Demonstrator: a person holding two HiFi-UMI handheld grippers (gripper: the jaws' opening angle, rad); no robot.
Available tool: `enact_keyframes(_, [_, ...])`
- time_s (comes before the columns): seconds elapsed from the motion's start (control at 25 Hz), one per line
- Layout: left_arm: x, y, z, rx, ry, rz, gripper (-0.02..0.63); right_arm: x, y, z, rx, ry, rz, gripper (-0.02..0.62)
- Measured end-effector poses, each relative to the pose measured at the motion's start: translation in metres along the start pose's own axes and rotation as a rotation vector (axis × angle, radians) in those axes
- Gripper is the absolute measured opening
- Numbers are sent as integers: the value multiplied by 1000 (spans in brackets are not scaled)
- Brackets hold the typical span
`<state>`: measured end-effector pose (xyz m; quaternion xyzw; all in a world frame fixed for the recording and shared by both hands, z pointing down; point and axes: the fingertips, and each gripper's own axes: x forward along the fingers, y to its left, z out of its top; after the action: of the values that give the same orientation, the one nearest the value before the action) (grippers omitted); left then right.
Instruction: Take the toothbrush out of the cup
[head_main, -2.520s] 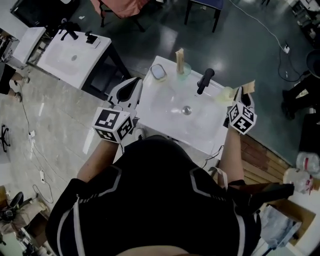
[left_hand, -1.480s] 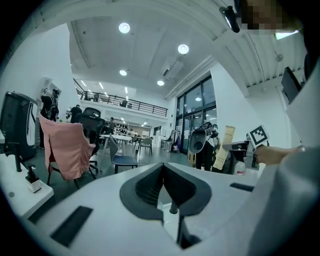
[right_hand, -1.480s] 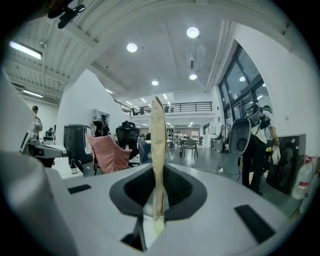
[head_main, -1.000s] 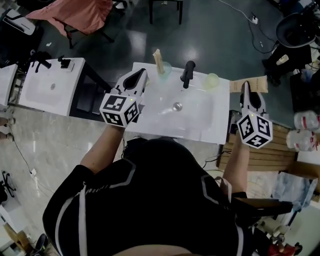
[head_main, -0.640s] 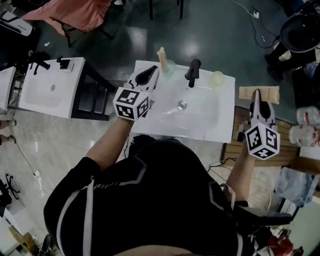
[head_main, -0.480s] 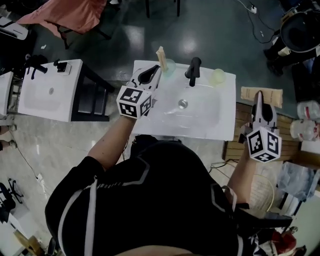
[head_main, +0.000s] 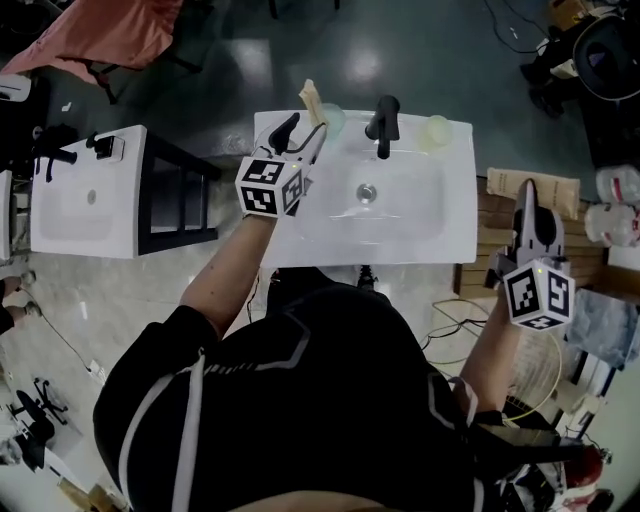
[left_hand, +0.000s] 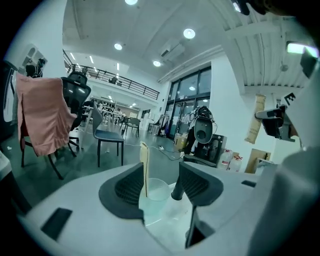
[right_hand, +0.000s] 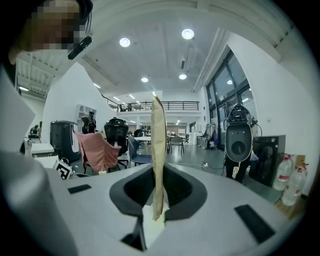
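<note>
The toothbrush (head_main: 311, 100) is standing in the cup (head_main: 332, 121) just ahead of the left hand-held gripper (head_main: 303, 128), whose jaws have just been opening wide, touching nothing. The right hand-held gripper (head_main: 529, 200) is clamping a tan wrapped strip (right_hand: 158, 150) beside the white sink worktop (head_main: 440, 225). A black faucet (head_main: 383, 118) is standing beyond the cup.

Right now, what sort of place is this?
Probably a big open lab or workshop rigged as a mock bathroom, not a real one: free-standing sinks on a bare floor, chairs standing about, and a gallery railing above.
</note>
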<state>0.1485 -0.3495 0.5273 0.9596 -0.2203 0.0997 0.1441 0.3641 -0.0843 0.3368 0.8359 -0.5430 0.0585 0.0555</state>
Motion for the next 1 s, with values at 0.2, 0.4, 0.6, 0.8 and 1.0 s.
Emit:
enact_keyframes(0.2, [22, 14, -12, -6, 25, 22, 216, -9, -5, -4, 14, 5, -29, 48])
enact_keyframes(0.4, [35, 21, -23, -1, 43, 30, 215, -22, -12, -7, 7, 10, -73, 48])
enact_keyframes(0.6, [54, 32, -33, 2, 68, 38, 215, -22, -10, -14, -3, 23, -72, 48])
enact_keyframes(0.8, [62, 36, -35, 2, 66, 45, 201, -24, -12, -22, -7, 37, -82, 48])
enact_keyframes(1.0, [71, 36, -39, 18, 102, 53, 88, -26, -18, -22, -4, 30, -101, 48])
